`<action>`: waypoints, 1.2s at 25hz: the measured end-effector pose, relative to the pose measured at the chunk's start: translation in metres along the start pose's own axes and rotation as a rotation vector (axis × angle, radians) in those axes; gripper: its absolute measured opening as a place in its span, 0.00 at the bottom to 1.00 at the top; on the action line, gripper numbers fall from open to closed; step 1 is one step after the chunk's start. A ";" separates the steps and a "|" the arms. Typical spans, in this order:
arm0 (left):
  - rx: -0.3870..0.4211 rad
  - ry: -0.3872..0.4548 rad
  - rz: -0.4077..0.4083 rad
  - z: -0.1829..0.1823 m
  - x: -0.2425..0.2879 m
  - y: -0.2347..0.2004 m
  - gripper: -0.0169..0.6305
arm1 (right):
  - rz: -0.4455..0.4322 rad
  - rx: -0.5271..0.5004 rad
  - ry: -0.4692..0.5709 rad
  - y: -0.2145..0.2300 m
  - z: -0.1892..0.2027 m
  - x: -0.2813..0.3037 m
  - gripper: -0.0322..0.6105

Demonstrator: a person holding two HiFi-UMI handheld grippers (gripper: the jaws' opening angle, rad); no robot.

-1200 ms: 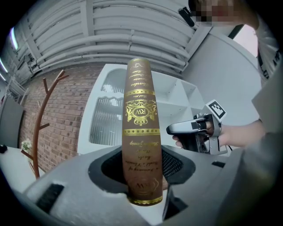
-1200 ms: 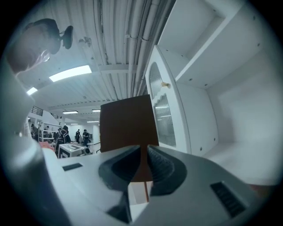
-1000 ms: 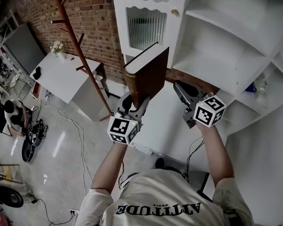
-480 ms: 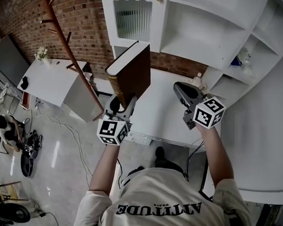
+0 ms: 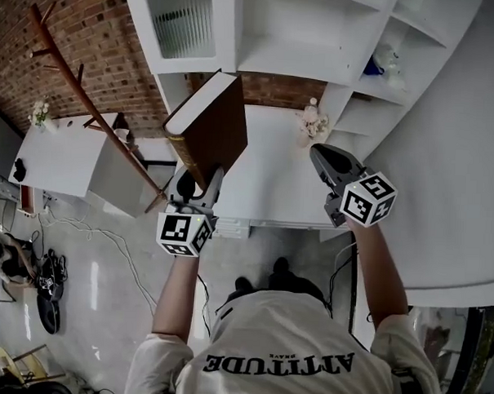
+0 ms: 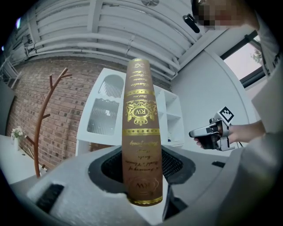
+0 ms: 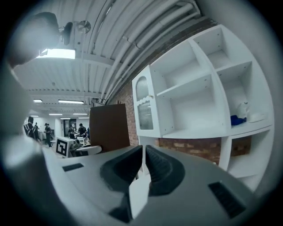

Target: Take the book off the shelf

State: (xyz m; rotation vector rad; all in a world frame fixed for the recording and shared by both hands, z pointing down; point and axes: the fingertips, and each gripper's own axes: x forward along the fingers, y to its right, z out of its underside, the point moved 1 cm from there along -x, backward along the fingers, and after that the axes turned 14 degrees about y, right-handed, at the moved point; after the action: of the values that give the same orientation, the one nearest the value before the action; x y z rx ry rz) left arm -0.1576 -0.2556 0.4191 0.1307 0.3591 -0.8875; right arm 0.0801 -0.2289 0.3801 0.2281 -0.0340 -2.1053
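The white painted shelf unit [image 5: 307, 35], with square open bays and a ribbed glass door under a scalloped edge, stands at the far side against rough red brick, above a smooth white counter [image 5: 272, 189]. The book [image 5: 211, 127] is already clear of the shelves, standing upright in the air at the left over the counter's left edge. It is a thick hardback with plain brown boards, a pale page block and a rounded spine banded with gilt lettering. The left gripper [image 5: 195, 180] pinches its lower end, jaws spread wide to either cover and pressing on them. The right gripper [image 5: 324, 157] hovers empty to the right, jaws pressed together. With so tall a volume held only by its bottom, it is likely top-heavy. The carry away will go best with the spine kept vertical, the movement slow, and the free gripper ready to steady the upper cover.
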 end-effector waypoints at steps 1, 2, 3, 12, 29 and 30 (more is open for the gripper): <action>-0.004 -0.001 0.004 0.002 0.001 0.005 0.37 | 0.015 -0.006 -0.001 0.005 -0.001 -0.008 0.11; -0.006 -0.002 0.006 0.003 0.001 0.011 0.37 | 0.027 -0.013 -0.002 0.010 -0.001 -0.017 0.11; -0.007 -0.004 0.007 0.004 0.002 0.016 0.37 | 0.037 -0.020 -0.002 0.015 -0.002 -0.024 0.11; 0.007 -0.011 -0.038 0.001 0.001 0.058 0.37 | 0.095 -0.081 0.015 0.056 -0.013 -0.077 0.11; 0.030 -0.019 -0.104 -0.016 -0.045 0.102 0.37 | 0.187 -0.129 0.072 0.080 -0.020 -0.163 0.11; 0.032 -0.020 -0.113 -0.017 -0.048 0.102 0.37 | 0.198 -0.130 0.078 0.081 -0.021 -0.165 0.11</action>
State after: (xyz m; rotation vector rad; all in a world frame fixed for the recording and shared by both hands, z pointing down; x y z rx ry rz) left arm -0.1101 -0.1521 0.4173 0.1324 0.3360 -1.0056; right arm 0.2357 -0.1293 0.3938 0.2192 0.1219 -1.8924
